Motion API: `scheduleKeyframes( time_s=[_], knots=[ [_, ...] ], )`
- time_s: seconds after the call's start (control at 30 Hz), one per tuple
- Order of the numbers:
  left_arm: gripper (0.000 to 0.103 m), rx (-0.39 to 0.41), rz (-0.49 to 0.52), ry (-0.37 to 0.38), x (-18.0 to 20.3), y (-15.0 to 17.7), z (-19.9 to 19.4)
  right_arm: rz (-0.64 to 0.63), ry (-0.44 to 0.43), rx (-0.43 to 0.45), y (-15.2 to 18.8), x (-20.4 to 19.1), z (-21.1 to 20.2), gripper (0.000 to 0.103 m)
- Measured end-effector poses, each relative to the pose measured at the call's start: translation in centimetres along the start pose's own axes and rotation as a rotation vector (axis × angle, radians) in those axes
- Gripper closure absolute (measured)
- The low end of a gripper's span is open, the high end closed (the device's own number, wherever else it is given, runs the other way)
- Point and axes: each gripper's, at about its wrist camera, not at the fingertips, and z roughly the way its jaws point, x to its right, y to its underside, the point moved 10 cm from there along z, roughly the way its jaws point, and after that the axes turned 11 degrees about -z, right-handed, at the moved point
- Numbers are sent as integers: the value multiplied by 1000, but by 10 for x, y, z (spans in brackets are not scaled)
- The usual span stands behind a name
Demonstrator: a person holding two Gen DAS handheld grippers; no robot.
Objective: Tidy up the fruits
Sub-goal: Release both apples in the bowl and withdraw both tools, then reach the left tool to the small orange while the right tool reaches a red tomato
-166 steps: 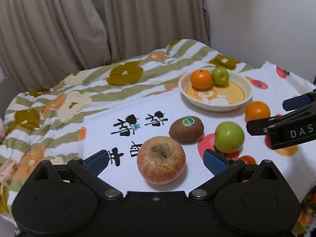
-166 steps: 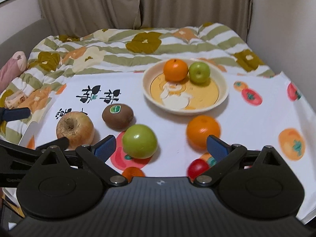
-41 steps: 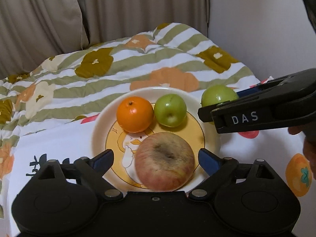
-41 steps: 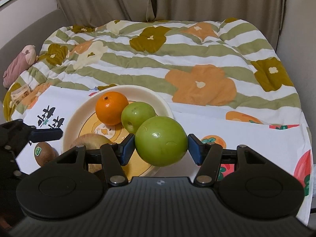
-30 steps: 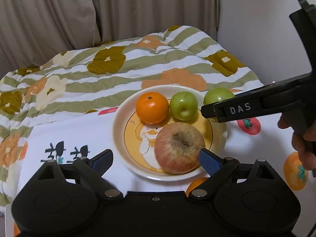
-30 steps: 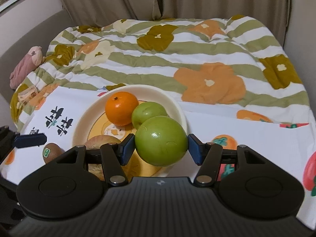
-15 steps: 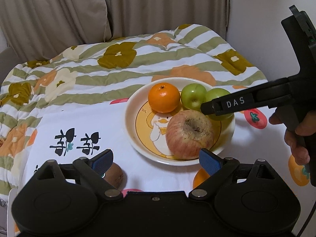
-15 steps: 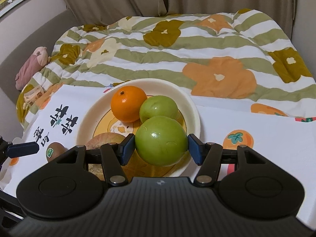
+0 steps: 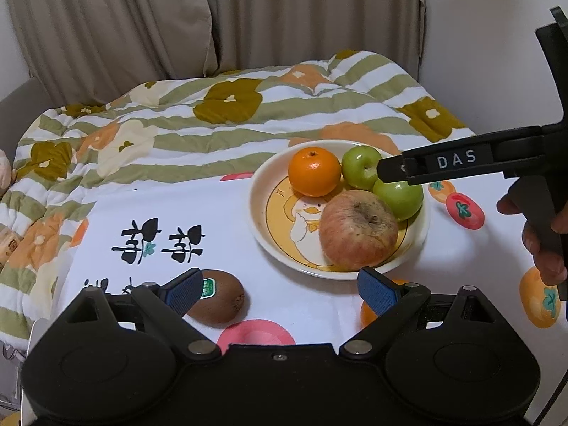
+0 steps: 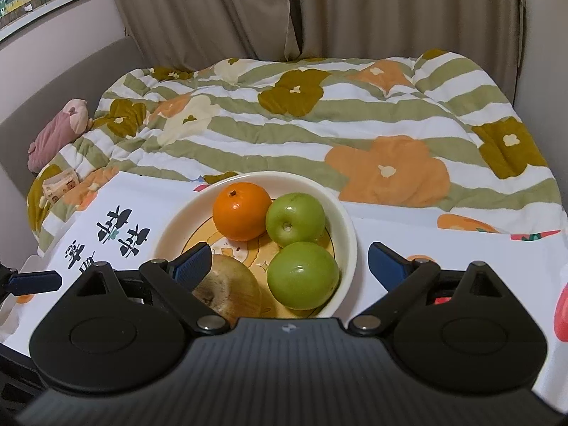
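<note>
Item 1, my left tongs (image 9: 280, 287): released, kiwi (image 9: 217, 301) beside their left tip, next pick. Item 2, my right tongs (image 10: 289, 261): released over bowl (image 10: 349, 234). Beyond: near green apple (image 10: 302, 275), red apple (image 9: 358, 235), far green apple (image 10: 295, 224), orange (image 10: 242, 211). Step: filling bowl.

The plate (image 9: 419, 245) sits on the printed white cloth (image 9: 248, 209), and it's filling up: an orange (image 9: 313, 171) at its far side, a green apple (image 9: 360, 167) right beside it, a second green apple (image 9: 401, 197) toward the right rim, and the big reddish apple (image 9: 356, 234) at the near side, touching it. The right gripper (image 9: 394, 170) reaches in over the plate from the right. Nearer than the plate, the left gripper (image 9: 280, 289) hangs with its jaws wide apart, a kiwi (image 9: 222, 300) by its left fingertip and another orange (image 9: 367, 314) tucked behind the right one
</note>
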Motion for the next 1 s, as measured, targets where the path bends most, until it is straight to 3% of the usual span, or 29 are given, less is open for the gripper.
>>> scheduleKeyframes(
  time_s=[0.33, 0.67, 1.0],
  knots=[
    [7, 95, -79, -20, -28, -14, -31, 1, 65, 31, -3, -5, -43, 0],
    [5, 171, -65, 50, -44, -19, -81, 47, 159, 70, 0, -21, -111, 0],
    [0, 167, 17, 72, -63, 6, -98, 86, 271, 74, 34, -42, -150, 0]
  ],
)
